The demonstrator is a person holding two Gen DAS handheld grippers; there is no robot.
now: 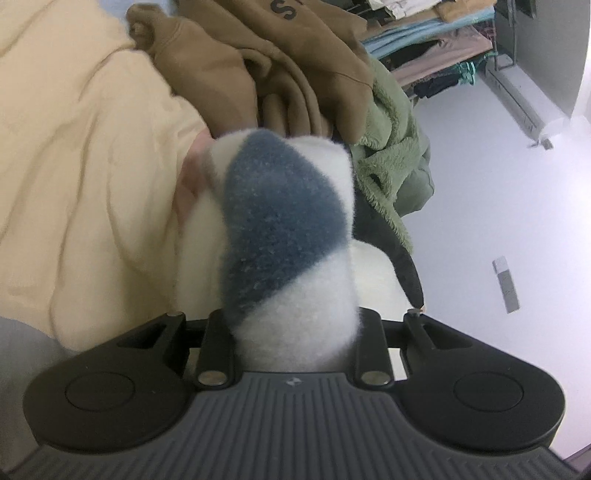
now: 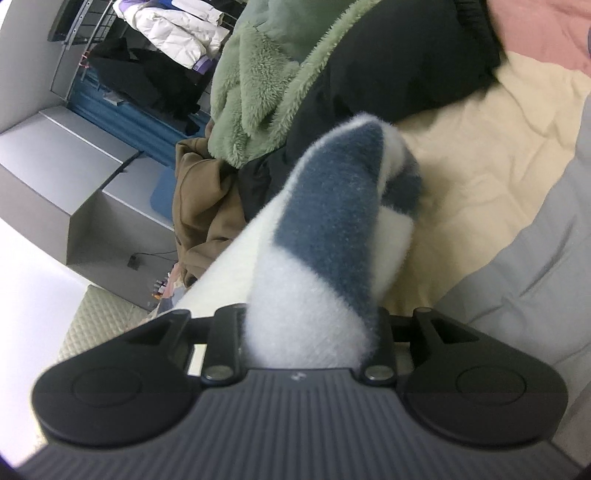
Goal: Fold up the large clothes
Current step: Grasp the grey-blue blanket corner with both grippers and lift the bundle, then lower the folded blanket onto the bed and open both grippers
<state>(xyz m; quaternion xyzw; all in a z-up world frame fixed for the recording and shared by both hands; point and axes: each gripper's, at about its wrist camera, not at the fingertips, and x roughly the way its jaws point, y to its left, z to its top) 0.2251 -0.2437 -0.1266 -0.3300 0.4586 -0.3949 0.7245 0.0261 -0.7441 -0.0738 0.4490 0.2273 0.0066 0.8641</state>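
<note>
A fuzzy white fleece garment with blue-grey patches [image 1: 284,229] bulges up out of my left gripper [image 1: 293,328]. The jaws are closed on a thick bunch of it, and the fabric hides the fingertips. In the right wrist view the same white and blue fleece [image 2: 325,236] rises from my right gripper [image 2: 306,332], which is likewise clamped on a fold with its tips buried. The garment hangs over a cream bedspread [image 1: 74,166], and it is hidden whether its lower part rests on the bed.
A brown hoodie [image 1: 295,55], a green fleece jacket [image 1: 391,147] and a black garment [image 2: 406,55] are piled at the bed's edge. Stacked clothes [image 1: 443,44] and white floor [image 1: 498,203] lie beyond. A grey quilt [image 2: 535,277], grey cabinets [image 2: 55,166] and a clothes rack [image 2: 166,33] border the right view.
</note>
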